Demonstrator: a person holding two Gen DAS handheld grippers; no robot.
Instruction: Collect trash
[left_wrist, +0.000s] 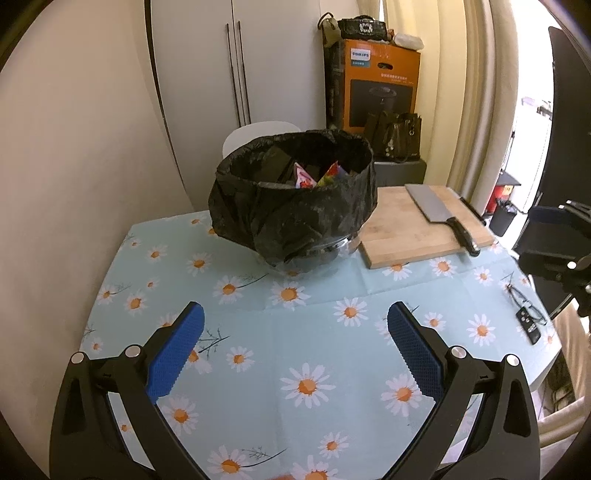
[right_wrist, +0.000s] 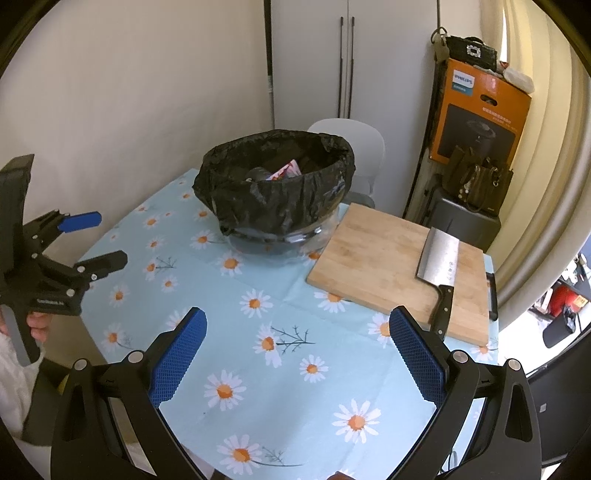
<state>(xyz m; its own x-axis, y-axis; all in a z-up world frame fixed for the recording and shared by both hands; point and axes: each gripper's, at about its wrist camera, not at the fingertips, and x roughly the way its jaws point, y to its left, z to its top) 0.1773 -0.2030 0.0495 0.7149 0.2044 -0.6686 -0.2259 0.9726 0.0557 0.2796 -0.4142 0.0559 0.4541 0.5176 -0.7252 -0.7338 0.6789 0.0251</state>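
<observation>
Trash bowl (left_wrist: 291, 199): upright, bag-lined mouth up, wrappers inside, far on table.
My tongs: left gripper (left_wrist: 295, 332) and right gripper (right_wrist: 297, 332) both spread wide, holding nothing.
Surface: daisy tablecloth (left_wrist: 295, 354); cleaver (right_wrist: 439, 266) on cutting board (right_wrist: 380, 266).

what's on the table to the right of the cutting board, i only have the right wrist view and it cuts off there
Observer: A pair of glasses lies on the tablecloth, nearer than the cutting board and close to the table's right edge.
Operator: anything with them
Observer: A small black remote lies close beside the glasses, on their near side.
Operator: is there more in the bin than the one red wrapper i see
Observer: Yes, a yellow wrapper sits next to the red and white wrapper inside the black bag.
</observation>
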